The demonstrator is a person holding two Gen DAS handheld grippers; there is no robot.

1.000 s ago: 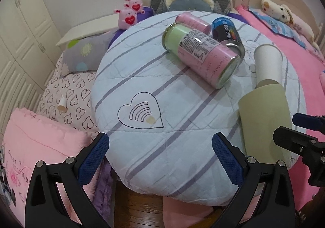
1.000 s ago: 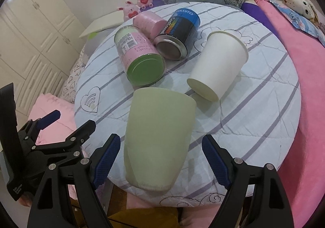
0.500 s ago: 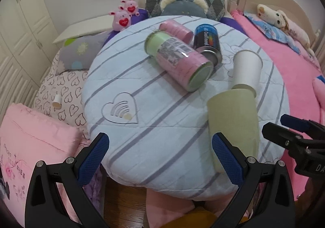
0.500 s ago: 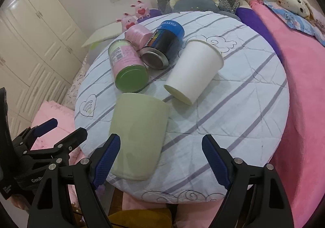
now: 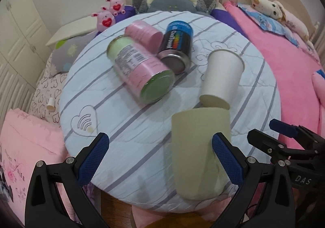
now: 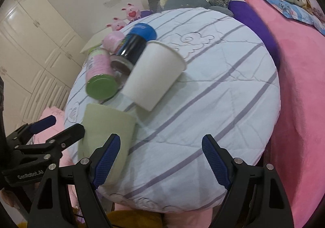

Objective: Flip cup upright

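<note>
- On the round striped quilted cushion (image 5: 121,110): pale green cup (image 5: 200,153) lying sideways.
- Left gripper (image 5: 160,157): jaws wide, empty.
- Right gripper (image 6: 160,159): jaws wide, empty.

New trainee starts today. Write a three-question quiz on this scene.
1. True or false: the left tongs are shut on the green cup.
2. How many cans lie on the table? A) one B) three C) five
3. Fill in: the white cup lies on its ____.

Key: 1 false, both tongs are open, the right tongs too; 2 B; 3 side.
</note>
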